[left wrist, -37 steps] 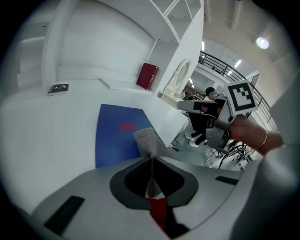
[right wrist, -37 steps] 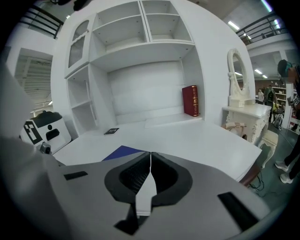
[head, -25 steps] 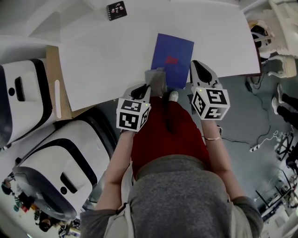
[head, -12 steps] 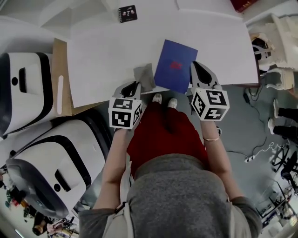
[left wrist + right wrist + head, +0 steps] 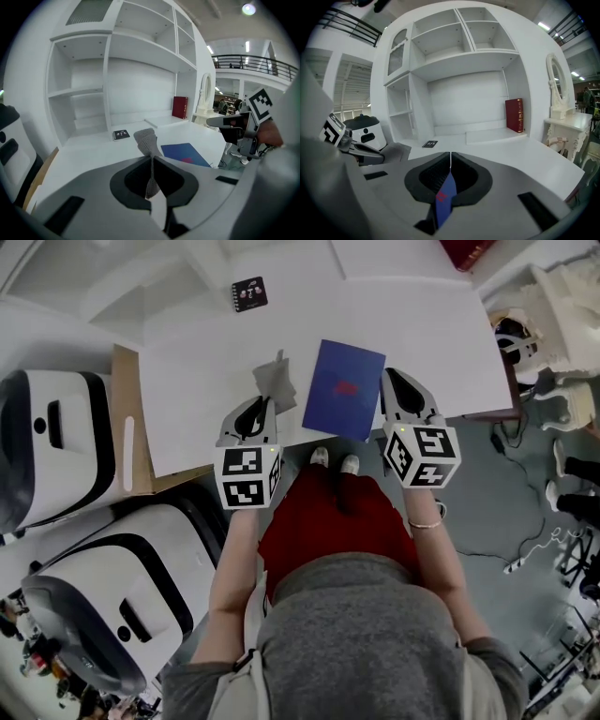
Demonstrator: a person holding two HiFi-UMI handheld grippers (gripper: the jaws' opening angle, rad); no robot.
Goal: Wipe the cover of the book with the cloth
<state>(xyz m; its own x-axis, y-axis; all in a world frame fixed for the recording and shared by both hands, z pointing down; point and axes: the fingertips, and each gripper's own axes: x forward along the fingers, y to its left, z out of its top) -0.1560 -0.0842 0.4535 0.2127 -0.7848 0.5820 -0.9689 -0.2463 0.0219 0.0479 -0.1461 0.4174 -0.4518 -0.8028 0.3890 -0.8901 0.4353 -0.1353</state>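
A blue book (image 5: 346,390) with a red mark lies flat near the front edge of the white table (image 5: 202,352). My right gripper (image 5: 385,381) is shut on the book's right edge; the blue cover (image 5: 446,196) shows edge-on between its jaws. My left gripper (image 5: 263,405) is shut on a grey cloth (image 5: 275,381), which stands up from the jaws (image 5: 147,140). The cloth is held left of the book, apart from it. In the left gripper view, the book (image 5: 185,153) lies ahead to the right, with the right gripper (image 5: 234,127) beyond it.
A small black notebook (image 5: 248,293) lies at the table's far side. A red book (image 5: 514,115) stands against the white shelving at the back right. Large white machines (image 5: 56,442) and a wooden board (image 5: 127,418) are left of the table.
My left gripper has carried the cloth to the left, from the book's near-left corner to a spot apart from it. The right gripper keeps its hold on the book's edge.
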